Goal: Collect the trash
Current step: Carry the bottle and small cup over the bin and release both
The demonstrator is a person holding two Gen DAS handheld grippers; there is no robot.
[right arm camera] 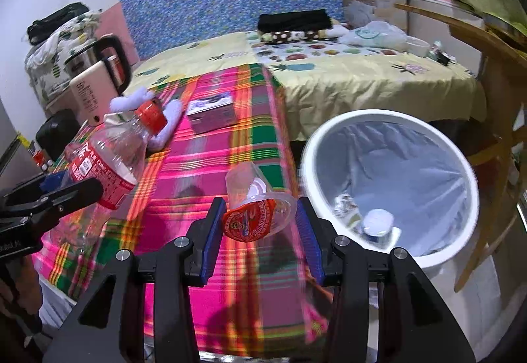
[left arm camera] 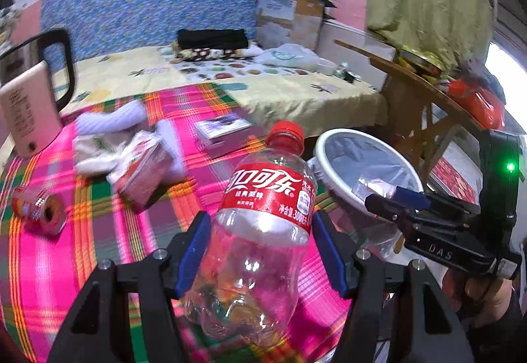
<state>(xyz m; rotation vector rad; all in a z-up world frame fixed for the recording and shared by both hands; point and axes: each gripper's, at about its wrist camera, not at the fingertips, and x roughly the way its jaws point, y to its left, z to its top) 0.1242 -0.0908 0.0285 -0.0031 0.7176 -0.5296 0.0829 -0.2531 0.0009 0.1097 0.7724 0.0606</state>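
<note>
Left wrist view showed the left hand-held gripper (left arm camera: 262,247) pinching an empty, light, crushable Coca-Cola bottle (left arm camera: 263,218) mid-body, while the right hand-held gripper (right arm camera: 260,224) clamped a flimsy clear plastic cup (right arm camera: 260,208).

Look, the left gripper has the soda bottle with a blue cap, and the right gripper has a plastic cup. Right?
Almost. The left gripper does hold the soda bottle, but its cap is red, not blue, as the left wrist view shows. The right gripper has the plastic cup.
</note>
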